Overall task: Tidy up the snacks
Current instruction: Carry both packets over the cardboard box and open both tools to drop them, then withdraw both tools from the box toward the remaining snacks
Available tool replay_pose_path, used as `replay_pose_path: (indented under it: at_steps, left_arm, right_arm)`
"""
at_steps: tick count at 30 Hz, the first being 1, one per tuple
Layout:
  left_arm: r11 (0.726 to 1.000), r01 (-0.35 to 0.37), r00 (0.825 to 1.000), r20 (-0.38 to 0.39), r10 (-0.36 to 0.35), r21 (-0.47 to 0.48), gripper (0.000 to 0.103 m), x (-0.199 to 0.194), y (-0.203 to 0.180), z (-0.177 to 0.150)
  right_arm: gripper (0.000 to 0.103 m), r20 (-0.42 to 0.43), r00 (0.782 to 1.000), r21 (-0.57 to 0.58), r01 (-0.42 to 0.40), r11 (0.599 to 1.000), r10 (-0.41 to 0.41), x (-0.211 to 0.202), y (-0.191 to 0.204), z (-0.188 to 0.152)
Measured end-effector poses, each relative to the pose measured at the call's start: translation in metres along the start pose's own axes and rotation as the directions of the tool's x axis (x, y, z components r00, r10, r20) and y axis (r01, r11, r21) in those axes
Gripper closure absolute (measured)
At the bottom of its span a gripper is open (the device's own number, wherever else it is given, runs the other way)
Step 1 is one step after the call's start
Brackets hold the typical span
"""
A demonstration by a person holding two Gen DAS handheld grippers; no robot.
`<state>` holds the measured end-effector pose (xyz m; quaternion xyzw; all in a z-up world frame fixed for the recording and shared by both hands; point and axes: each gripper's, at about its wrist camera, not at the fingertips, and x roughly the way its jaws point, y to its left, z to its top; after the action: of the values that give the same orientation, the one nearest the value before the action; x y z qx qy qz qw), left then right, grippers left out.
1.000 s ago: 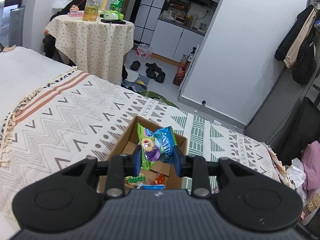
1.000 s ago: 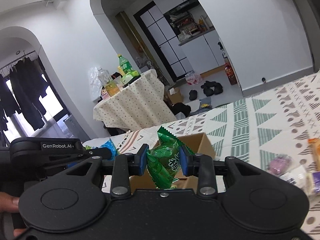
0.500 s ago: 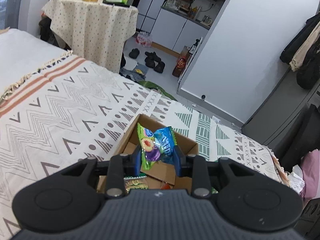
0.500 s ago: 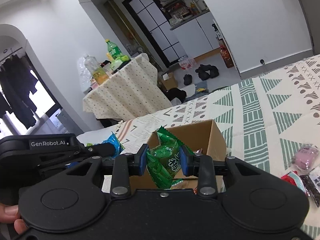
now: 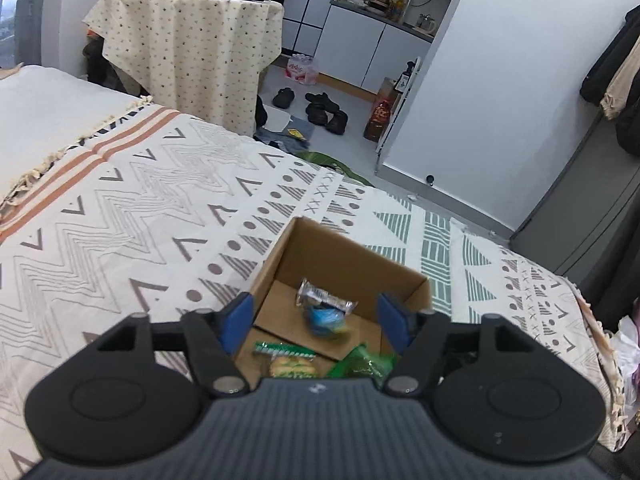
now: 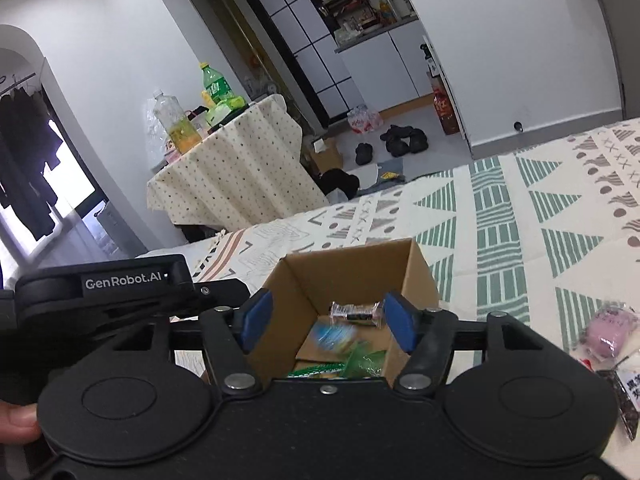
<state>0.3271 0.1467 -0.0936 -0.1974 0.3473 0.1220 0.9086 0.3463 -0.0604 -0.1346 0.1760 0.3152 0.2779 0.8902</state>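
Note:
An open cardboard box sits on the patterned bedspread; it also shows in the right wrist view. Inside lie a blurred blue packet, a clear-wrapped snack, a green packet and a biscuit pack. My left gripper is open and empty just above the box. My right gripper is open and empty above the same box, where the blue packet and green packet lie. The left gripper's body shows at the right view's left.
Loose snacks lie on the bedspread to the right: a pink packet and a dark packet. A round table with a dotted cloth carries bottles beyond the bed. Shoes lie on the floor.
Both grippers have opened over the box. The blue-green packet has dropped from the left one and the green packet from the right one into the box.

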Motion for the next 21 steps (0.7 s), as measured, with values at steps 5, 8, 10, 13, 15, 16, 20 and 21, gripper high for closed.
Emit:
replay_pose_path:
  at_steps: [5,8,10,13,15,16,20,21]
  left_arm:
    - [1.000,-0.029,0.999,-0.014,0.029,-0.005,0.024,-0.011,0.001,-0.009]
    - [0.999,-0.046,0.999,-0.029,0.045,-0.025,0.019,-0.016,0.003,-0.016]
    - [0.997,-0.052,0.997,-0.052,0.050,-0.055,0.019,-0.019,0.004,-0.021]
    - [0.996,-0.060,0.996,-0.074,0.055,-0.063,0.019,-0.025,0.002,-0.031]
    - [0.996,-0.075,0.995,-0.072,0.072,-0.041,0.019,-0.029,-0.002,-0.038]
    - [0.996,-0.075,0.995,-0.070,0.072,-0.043,0.019,-0.031,-0.003,-0.042]
    - [0.997,-0.050,0.995,-0.094,0.043,-0.065,0.018,-0.039,-0.008,-0.053]
    - [0.997,-0.045,0.994,-0.102,0.039,-0.065,0.013,-0.041,-0.010,-0.055]
  right_arm:
    - [0.040,-0.027,0.999,0.004,0.022,1.000,-0.022,-0.012,-0.002,-0.001]
    - [0.035,-0.036,0.997,-0.015,0.061,0.998,-0.061,-0.022,-0.002,-0.001]
    - [0.031,-0.043,0.993,-0.034,0.104,0.994,-0.106,-0.031,-0.002,-0.001]
    - [0.022,-0.079,0.977,-0.084,0.192,0.978,-0.199,-0.038,-0.004,0.003]
    - [0.022,-0.110,0.964,-0.131,0.226,0.965,-0.241,-0.042,-0.004,0.006]
    - [0.020,-0.116,0.962,-0.144,0.230,0.963,-0.247,-0.047,-0.004,0.008]
    - [0.005,-0.096,0.968,-0.170,0.213,0.962,-0.231,-0.072,-0.007,0.007]
    - [0.003,-0.091,0.968,-0.183,0.216,0.959,-0.236,-0.078,-0.007,0.006]
